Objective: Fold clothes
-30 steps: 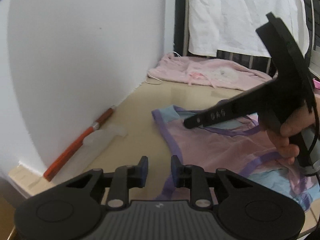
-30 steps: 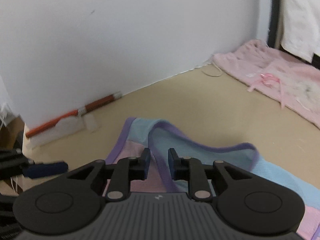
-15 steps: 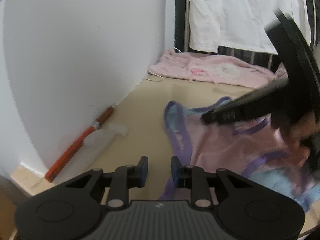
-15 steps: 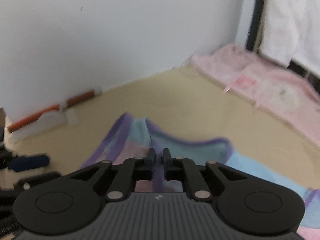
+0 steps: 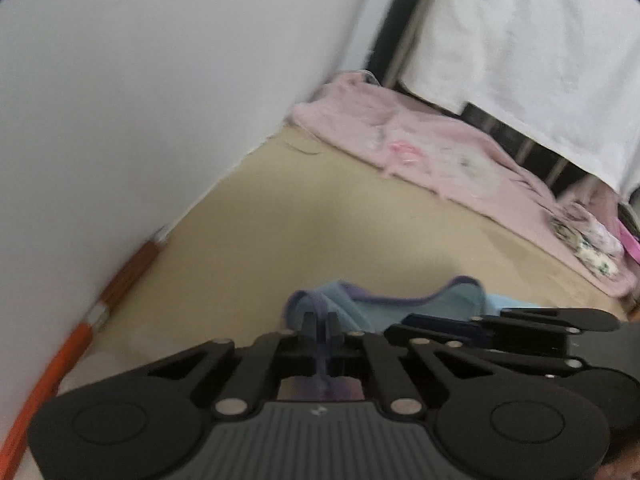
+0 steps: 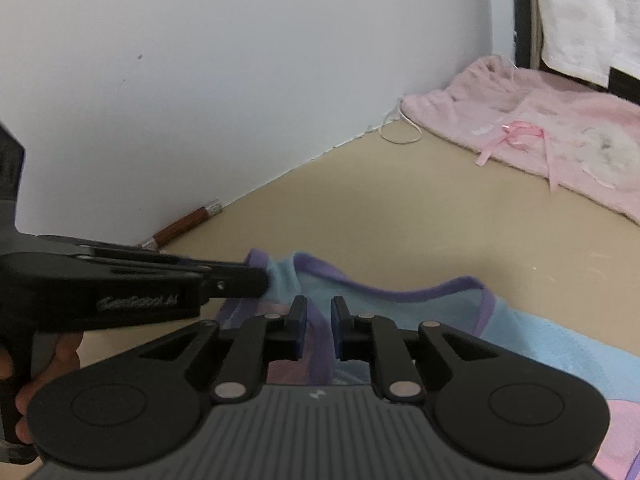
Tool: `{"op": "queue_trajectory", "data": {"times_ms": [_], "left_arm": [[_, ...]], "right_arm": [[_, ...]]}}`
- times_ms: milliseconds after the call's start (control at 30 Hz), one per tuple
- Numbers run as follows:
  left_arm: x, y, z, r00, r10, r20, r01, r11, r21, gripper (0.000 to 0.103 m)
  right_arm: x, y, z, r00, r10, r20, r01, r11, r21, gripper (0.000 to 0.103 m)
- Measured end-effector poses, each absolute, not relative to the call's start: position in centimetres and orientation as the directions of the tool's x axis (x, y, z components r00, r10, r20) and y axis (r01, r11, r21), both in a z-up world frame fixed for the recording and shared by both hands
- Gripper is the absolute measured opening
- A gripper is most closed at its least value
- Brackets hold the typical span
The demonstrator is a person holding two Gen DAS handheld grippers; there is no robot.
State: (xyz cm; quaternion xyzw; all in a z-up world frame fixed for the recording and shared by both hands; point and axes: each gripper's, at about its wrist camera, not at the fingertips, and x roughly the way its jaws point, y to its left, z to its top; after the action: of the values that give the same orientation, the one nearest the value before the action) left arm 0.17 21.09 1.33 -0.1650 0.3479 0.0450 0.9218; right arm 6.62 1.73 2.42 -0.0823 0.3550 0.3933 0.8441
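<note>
A pink and light-blue top with purple trim (image 6: 400, 304) lies on the tan table (image 6: 400, 220); it also shows in the left wrist view (image 5: 400, 308). My left gripper (image 5: 319, 322) is shut on the top's purple-trimmed edge. From the right wrist view the left gripper (image 6: 256, 282) reaches in from the left and pinches that edge. My right gripper (image 6: 319, 312) is open, its fingers straddling the purple trim just beside the left gripper. In the left wrist view the right gripper (image 5: 412, 322) lies over the top on the right.
A white wall (image 6: 200, 80) runs along the table's left side. An orange-red stick (image 5: 80, 332) lies along its foot. A fluffy pink garment (image 6: 540, 140) lies at the table's far end, below a hanging white cloth (image 5: 540, 40).
My left gripper moved in and shut on the top's trimmed edge. My right gripper, shut on the trim half a second ago, has opened.
</note>
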Motion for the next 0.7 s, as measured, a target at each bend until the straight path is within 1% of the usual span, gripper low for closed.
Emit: {"op": "queue_trajectory", "data": {"times_ms": [100, 233, 333, 400, 433, 567, 700], "left_arm": [[-0.9, 20.7, 1.2, 0.768, 0.034, -0.639, -0.237, 0.943, -0.234, 0.002], [-1.0, 20.2, 0.9, 0.773, 0.069, -0.631, -0.258, 0.942, -0.214, 0.002], [-1.2, 20.1, 0.8, 0.776, 0.086, -0.625, -0.270, 0.940, -0.206, 0.003], [-1.3, 20.0, 0.8, 0.777, 0.089, -0.624, -0.275, 0.938, -0.209, 0.003], [-1.4, 20.0, 0.8, 0.777, 0.089, -0.623, -0.277, 0.938, -0.211, 0.003], [-1.4, 19.8, 0.9, 0.780, 0.079, -0.621, -0.268, 0.939, -0.216, 0.003], [-1.4, 20.2, 0.8, 0.781, 0.082, -0.619, -0.274, 0.936, -0.221, 0.004]], "right_arm": [[6.3, 2.6, 2.1, 0.453, 0.593, -0.666, -0.741, 0.666, 0.089, 0.013], [6.2, 3.6, 2.1, 0.442, 0.614, -0.654, -0.762, 0.642, 0.088, 0.013], [6.3, 4.6, 1.7, 0.457, 0.595, -0.661, -0.771, 0.635, 0.038, 0.013], [6.0, 4.9, 1.8, 0.465, 0.591, -0.659, -0.779, 0.626, 0.012, 0.003], [5.8, 4.9, 1.9, 0.473, 0.591, -0.653, -0.776, 0.631, 0.010, 0.000], [5.1, 3.5, 3.3, 0.520, 0.595, -0.613, -0.720, 0.692, 0.060, 0.000], [3.3, 3.3, 3.8, 0.557, 0.576, -0.598, -0.727, 0.686, -0.015, 0.001]]}}
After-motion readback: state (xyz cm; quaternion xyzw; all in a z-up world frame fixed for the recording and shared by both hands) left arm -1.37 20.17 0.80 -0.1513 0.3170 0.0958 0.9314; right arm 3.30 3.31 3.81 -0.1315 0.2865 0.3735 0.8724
